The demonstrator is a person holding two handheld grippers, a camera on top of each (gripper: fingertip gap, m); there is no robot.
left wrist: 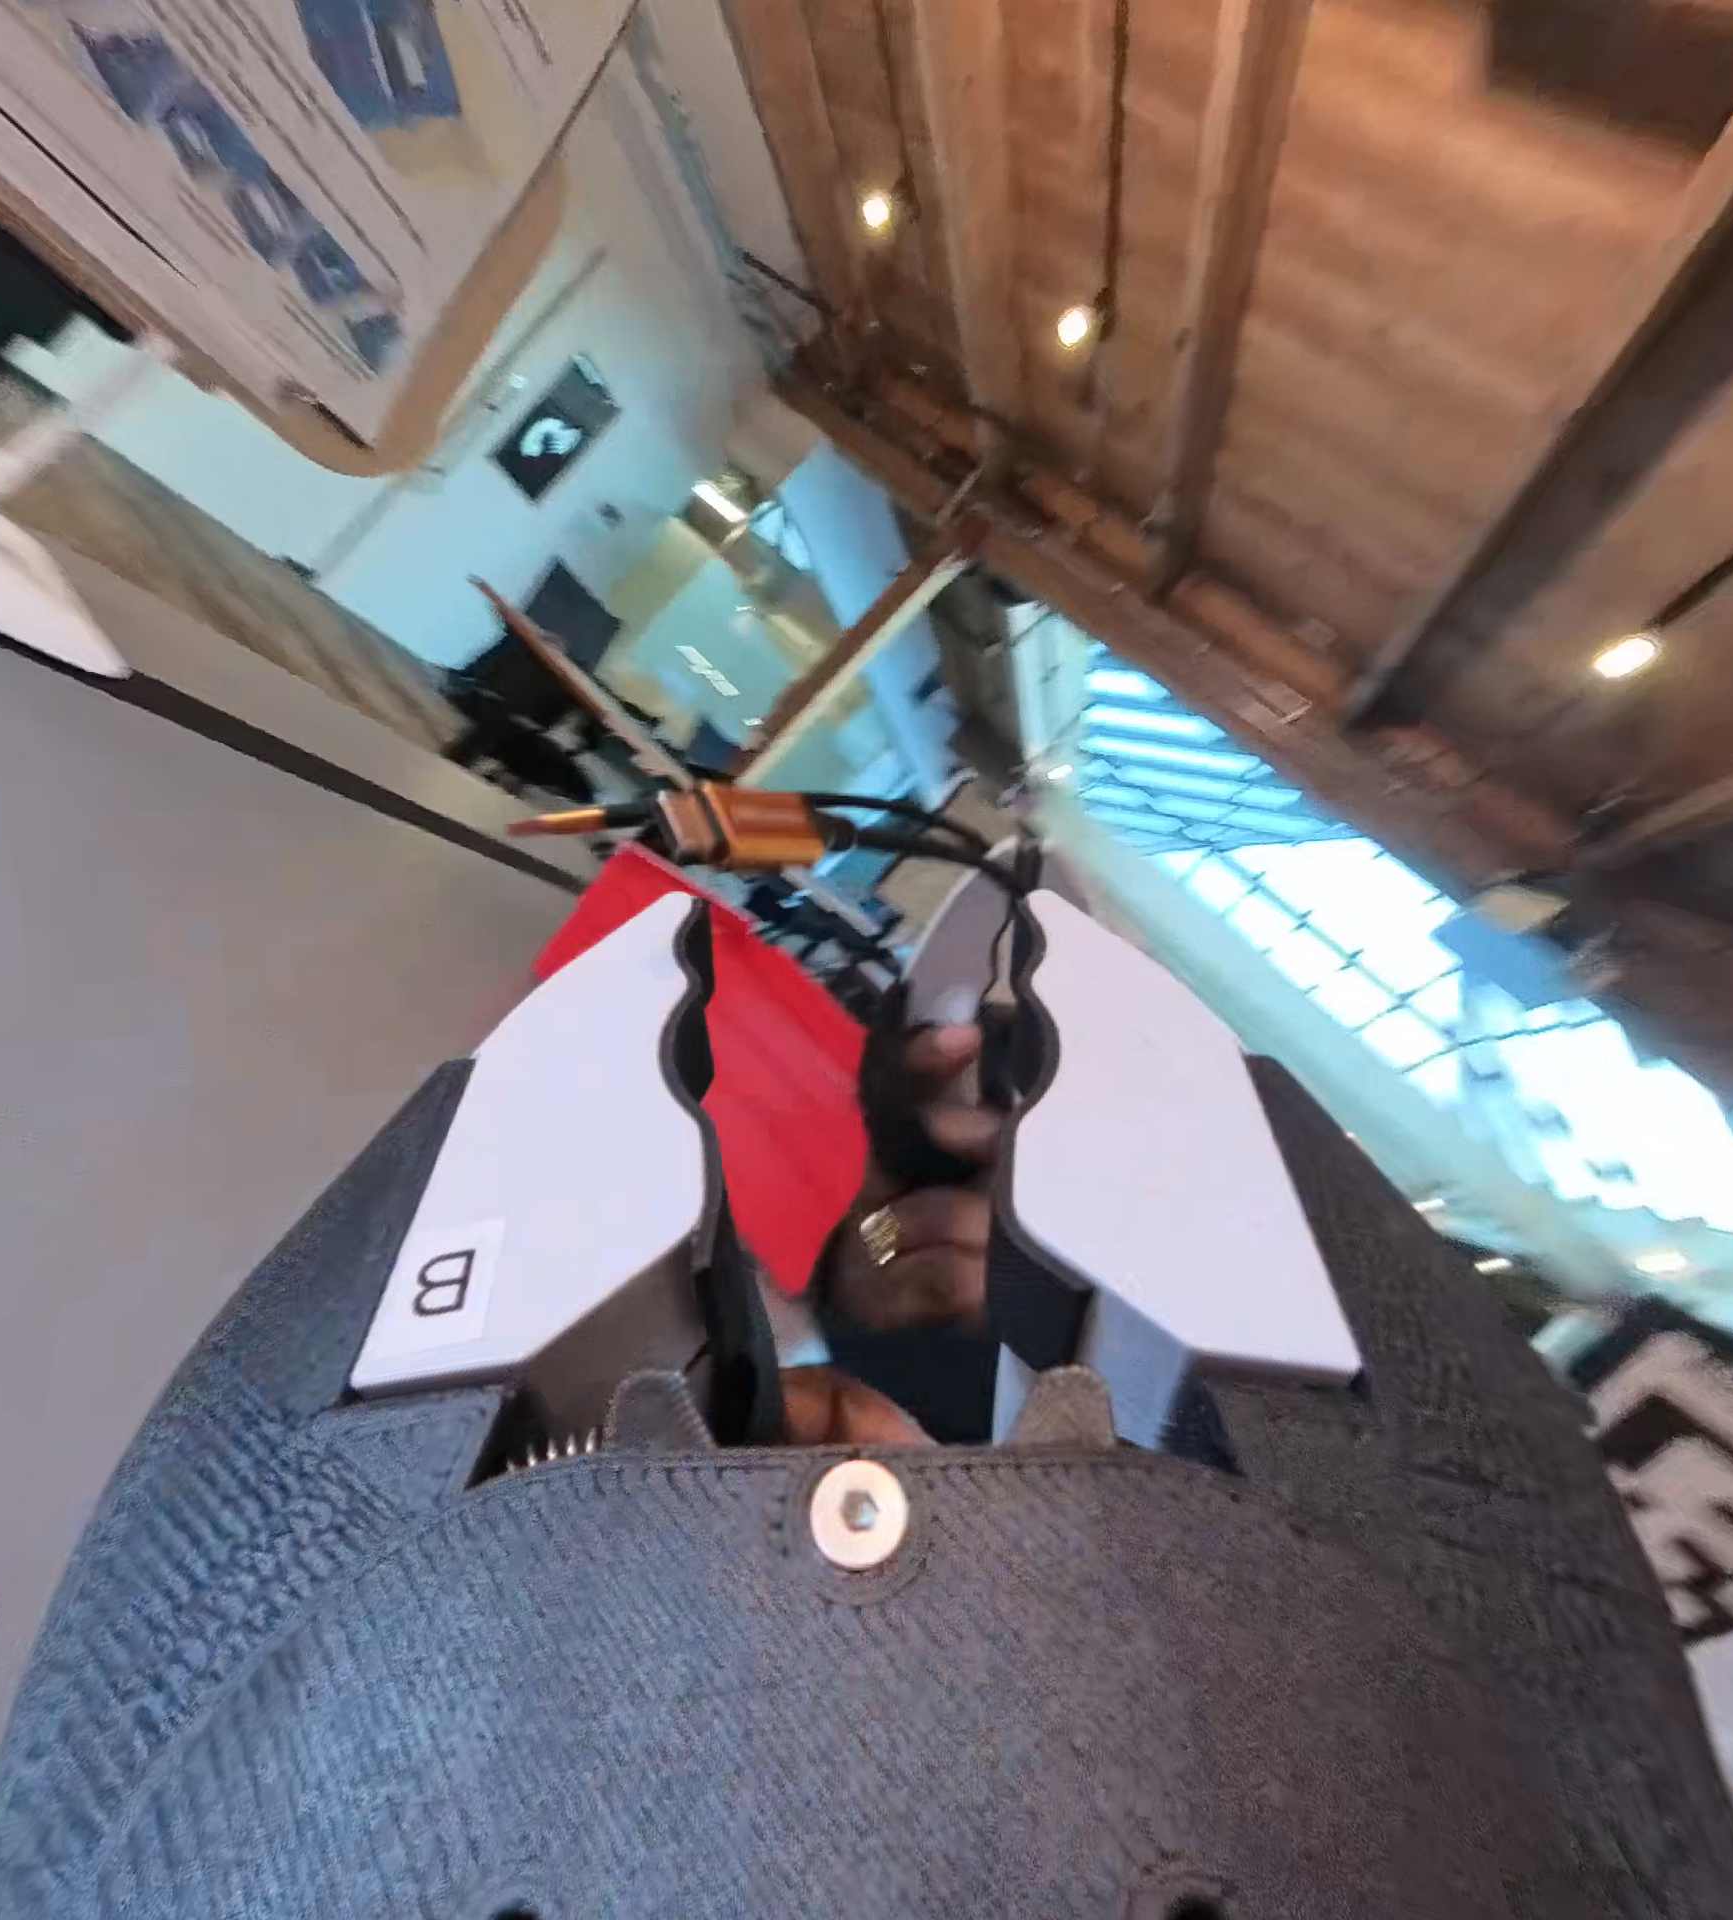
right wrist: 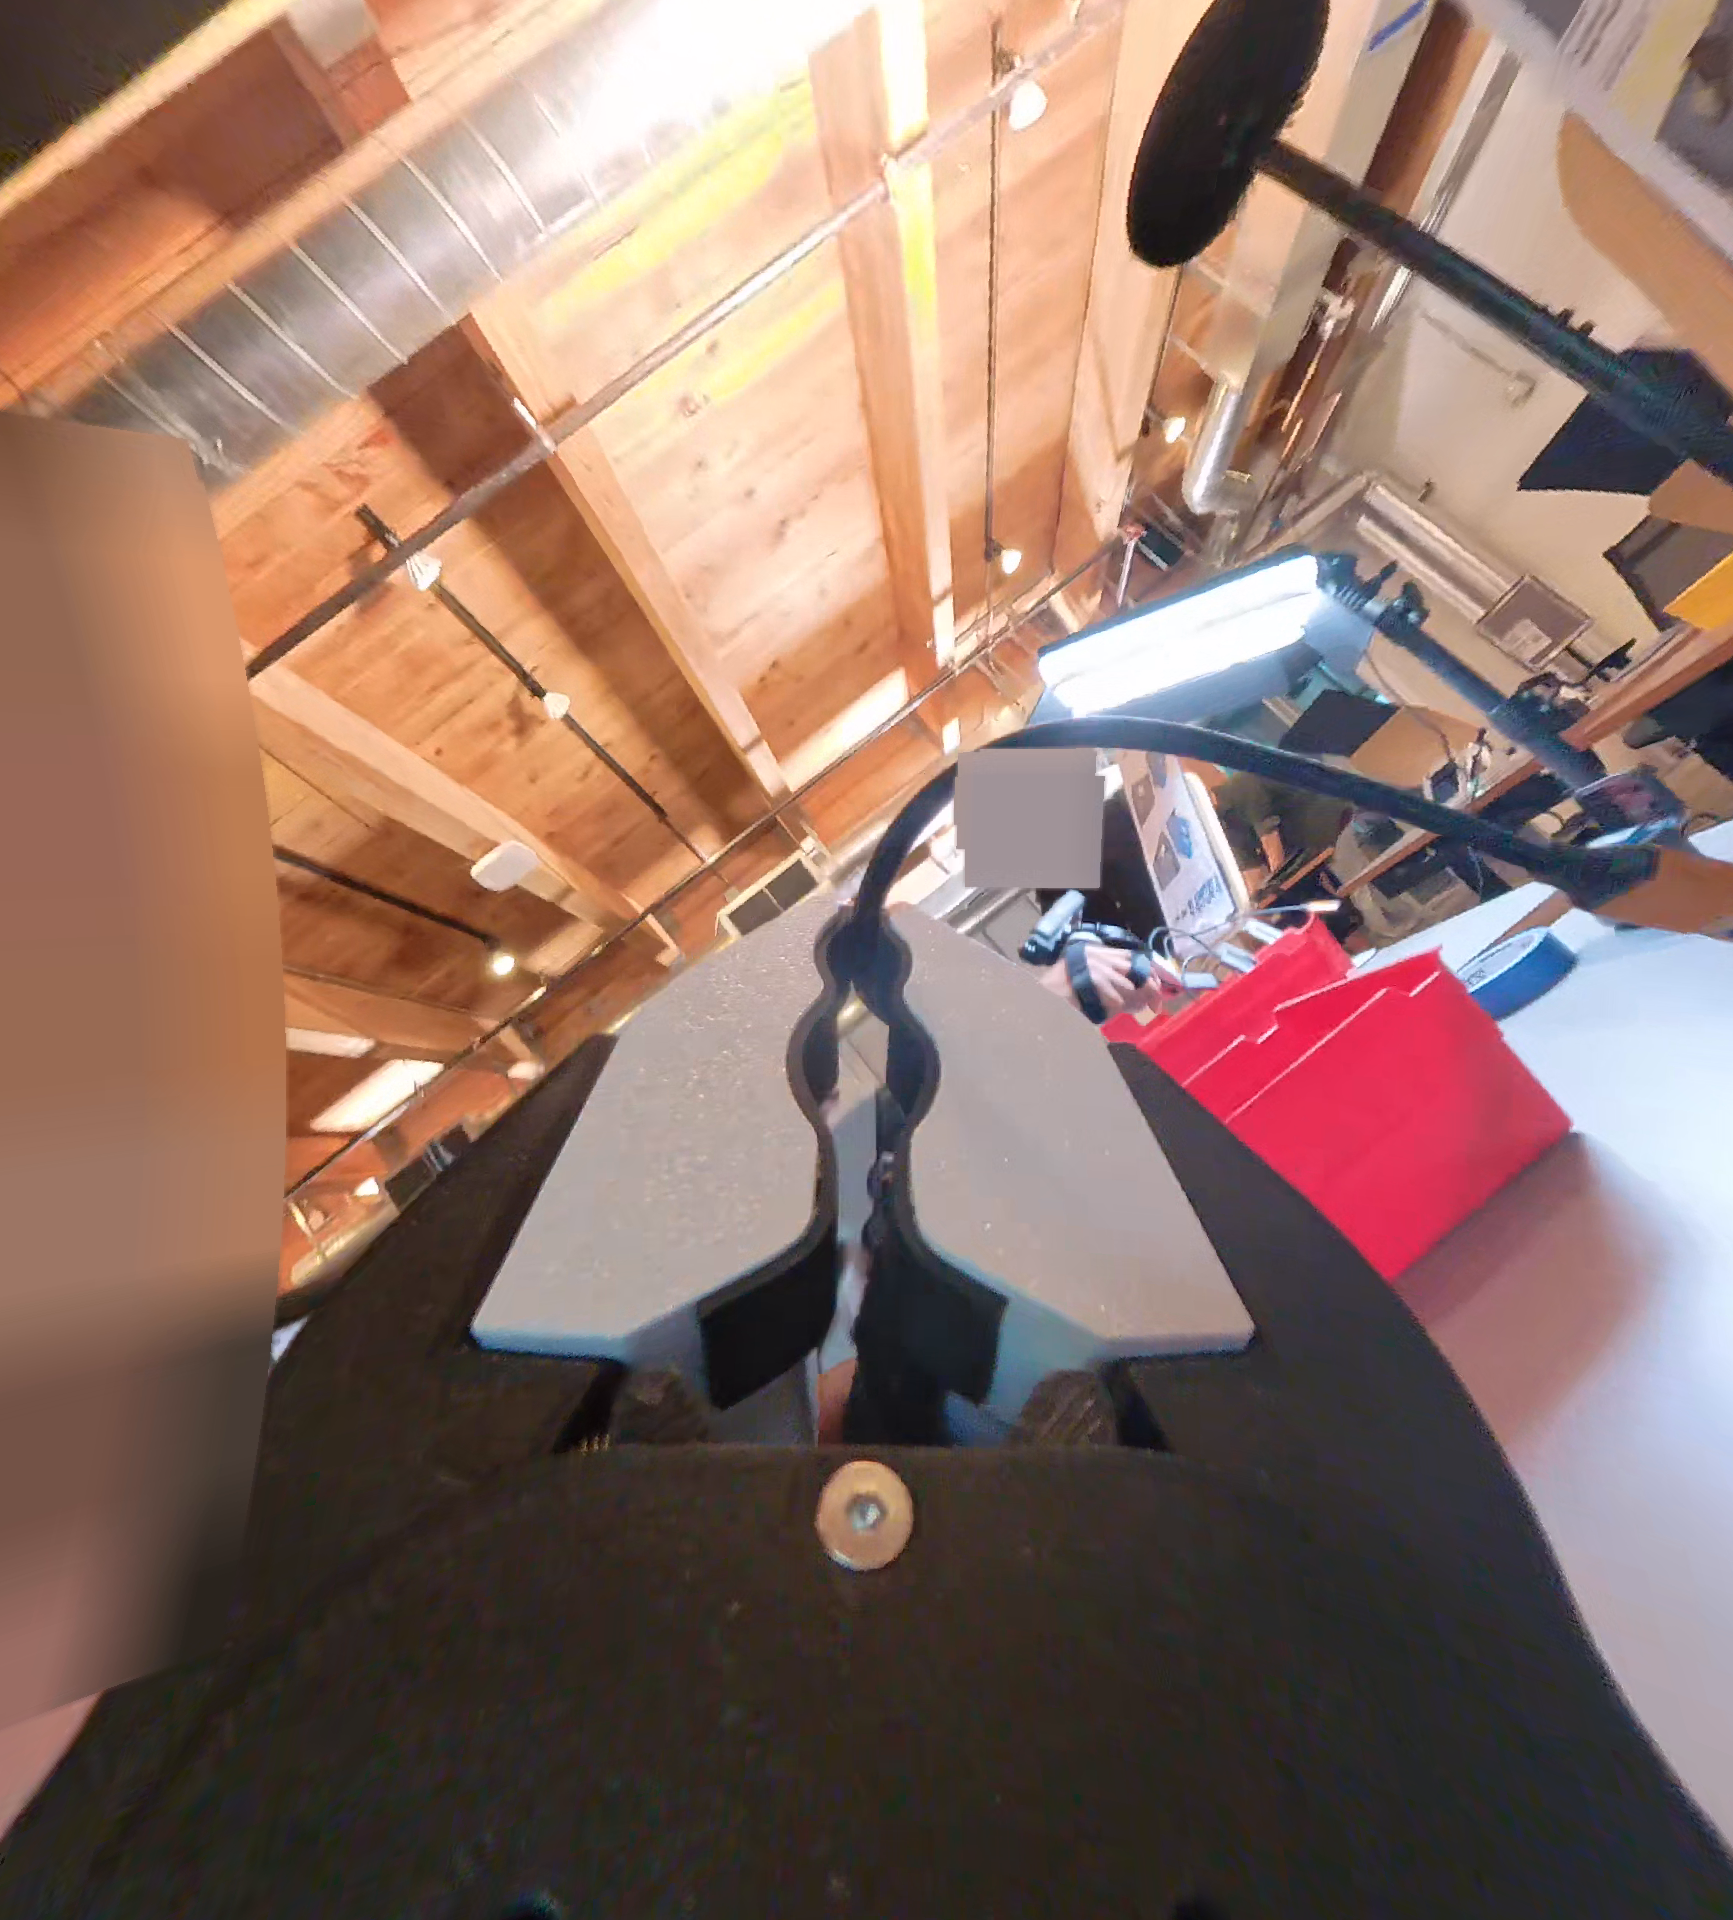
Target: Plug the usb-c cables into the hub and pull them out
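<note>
Hub (left wrist: 768,826), orange metal w/ a short pigtail ending in a copper-coloured plug (left wrist: 555,824), hangs in mid-air just beyond the left gripper (left wrist: 862,914) tips, off the grey table (left wrist: 114,1039). Its long axis runs roughly crosswise to the fingers in the left wrist view. Black cables (left wrist: 903,821) leave its right end and loop down toward the right-hand finger.

Left gripper: jaws stand apart w/ a clear gap, nothing clamped; a thin black cable runs close by the inner edge of the right finger, touching or not I can't tell.

Right gripper (right wrist: 867,940): jaws nearly closed, pinching a black usb-c cable (right wrist: 1153,743) at the tips. That cable arcs up and right to the hub (right wrist: 1693,904) (seen here at the far right, above the table, near the red bin (right wrist: 1361,1081) and blue tape roll (right wrist: 1516,966)).

Judgement: hub dangles from the cable the right side holds, so it's unsupported. Left is nearer; it'd likely need to turn so its fingers close across the hub body before any pull.
</note>
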